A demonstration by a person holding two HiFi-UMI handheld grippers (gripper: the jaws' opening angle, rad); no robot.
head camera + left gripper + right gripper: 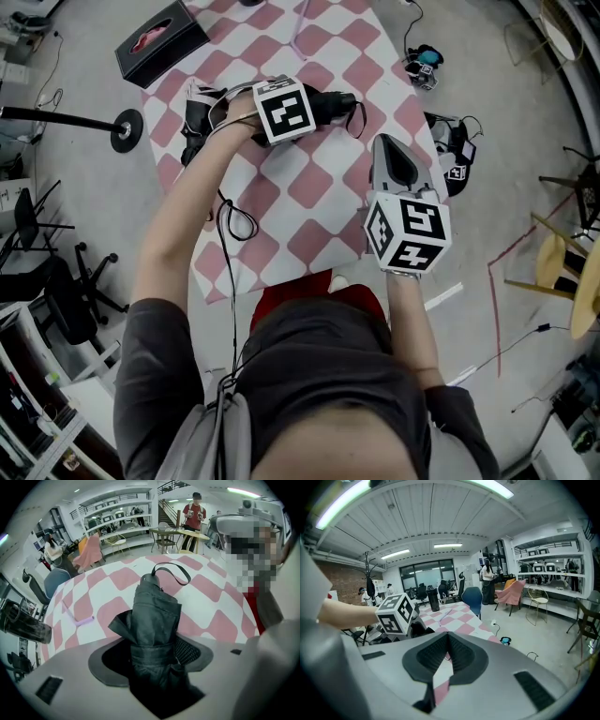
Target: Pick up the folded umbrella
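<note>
L tongs (154, 656) were clamped on the folded umbrella (154, 606): jaws pressed in from both sides on its near end, black fabric bunched up btw them. Umbrella pointed away from the tongs over the table (108, 581), w/ its strap loop (176, 571) at the far end. In the head view it sat near the middle of the pink-and-white checked cloth, sticking out to the right of the L tongs' marker cube (283, 110). Couldn't tell whether it was lifted clear of the cloth or resting on it.

R tongs (394, 155) were closed on nothing: tips met, only a thin gap lower down showing cloth behind. They hung over the table's right edge, near the person's body, pointing away, close to the umbrella but not touching it.

Other bits: black tissue box (159, 42) at the far left corner of the table; a thin purple stick (79, 619) lying on the cloth to the umbrella's left in the L tongs' view; a dark bottle (433, 599) at the table's far end. A person in a red top (193, 513) stood in the bkgd by a small table.
</note>
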